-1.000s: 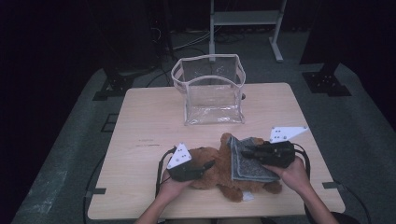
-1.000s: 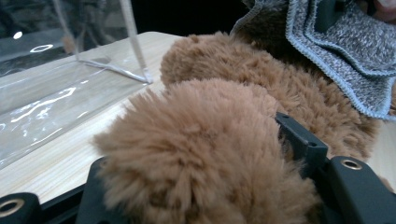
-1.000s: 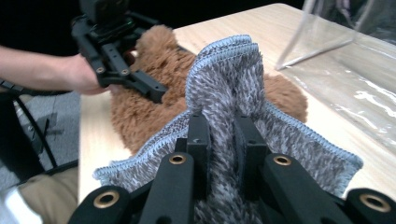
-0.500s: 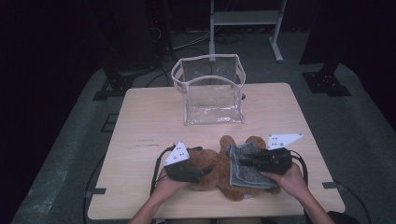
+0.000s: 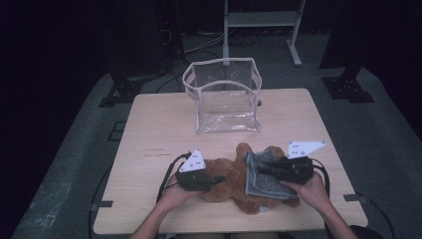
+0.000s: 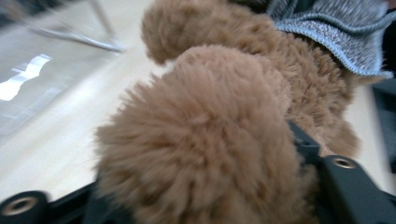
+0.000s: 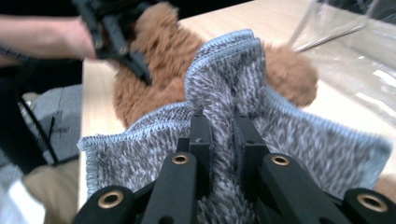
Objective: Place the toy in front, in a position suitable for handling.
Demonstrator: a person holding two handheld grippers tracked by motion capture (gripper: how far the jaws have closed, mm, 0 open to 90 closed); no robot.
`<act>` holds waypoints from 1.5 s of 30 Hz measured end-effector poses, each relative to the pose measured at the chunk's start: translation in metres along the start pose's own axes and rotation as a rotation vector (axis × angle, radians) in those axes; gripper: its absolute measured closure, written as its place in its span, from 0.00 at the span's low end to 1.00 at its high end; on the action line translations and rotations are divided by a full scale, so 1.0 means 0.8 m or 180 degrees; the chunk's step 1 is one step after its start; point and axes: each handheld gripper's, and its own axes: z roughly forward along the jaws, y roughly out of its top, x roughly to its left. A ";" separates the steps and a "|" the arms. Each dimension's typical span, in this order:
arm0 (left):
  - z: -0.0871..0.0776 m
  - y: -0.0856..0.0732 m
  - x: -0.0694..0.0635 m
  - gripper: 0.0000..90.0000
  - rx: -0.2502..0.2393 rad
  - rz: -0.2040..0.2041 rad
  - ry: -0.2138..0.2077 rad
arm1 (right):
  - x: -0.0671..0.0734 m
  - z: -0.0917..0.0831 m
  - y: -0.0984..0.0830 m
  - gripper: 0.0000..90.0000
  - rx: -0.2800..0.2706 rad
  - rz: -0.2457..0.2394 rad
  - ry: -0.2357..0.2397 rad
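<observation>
One pale wooden table [image 5: 164, 129] amid dark, carpeted room.

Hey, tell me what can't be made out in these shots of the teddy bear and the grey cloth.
- Teddy bear, high view: face and middle hidden under the grey cloth and both grippers.
- Left gripper, left gripper view: jaw tips buried in fur; picture blurred.
- Right gripper, right gripper view: pads hidden in the pinched cloth fold.
- Clear bag: any contents too small to tell.
</observation>
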 end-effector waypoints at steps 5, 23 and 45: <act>0.000 0.008 0.015 0.53 -0.0227 0.0096 0.0455 | -0.028 0.002 0.030 0.89 -0.0037 0.0003 -0.0052; -0.025 -0.020 0.021 0.08 -0.0277 -0.0086 0.0018 | -0.020 0.022 0.006 0.89 0.0064 0.0071 0.0014; -0.027 -0.029 -0.002 0.45 -0.0272 0.0381 0.0125 | -0.026 -0.034 0.013 0.89 -0.0078 0.0038 -0.0501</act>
